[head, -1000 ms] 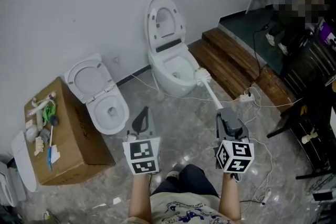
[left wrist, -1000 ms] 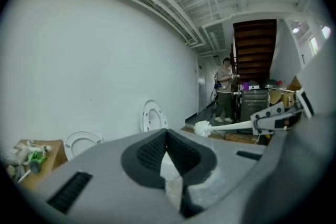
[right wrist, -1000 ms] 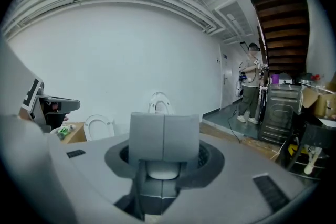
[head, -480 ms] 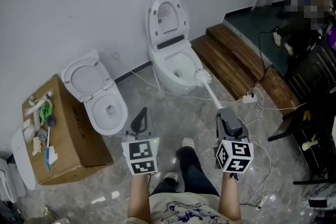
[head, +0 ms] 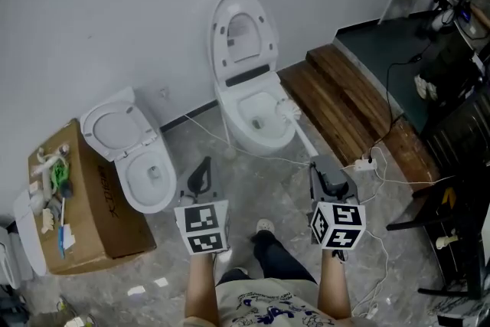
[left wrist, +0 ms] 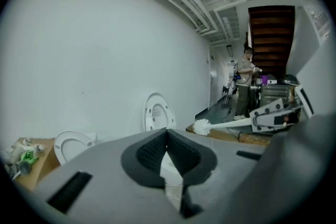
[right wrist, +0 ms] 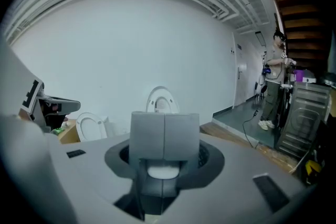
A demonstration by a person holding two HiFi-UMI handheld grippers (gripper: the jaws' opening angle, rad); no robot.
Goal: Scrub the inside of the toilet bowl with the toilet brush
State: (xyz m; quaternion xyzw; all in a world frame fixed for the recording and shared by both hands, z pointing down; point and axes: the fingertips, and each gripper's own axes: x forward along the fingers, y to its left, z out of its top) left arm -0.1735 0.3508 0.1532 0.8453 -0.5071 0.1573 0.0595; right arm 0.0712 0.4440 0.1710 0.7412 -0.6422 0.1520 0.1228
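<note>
grey stone floor [head: 287, 181] bears a large toilet [head: 256, 119], a small toilet [head: 145, 176], a cardboard box [head: 107, 210], a power strip [head: 363, 162].

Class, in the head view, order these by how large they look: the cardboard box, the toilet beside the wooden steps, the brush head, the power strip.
1. toilet and cardboard box: too alike to rank.
2. brush head.
3. power strip, slightly smaller.
</note>
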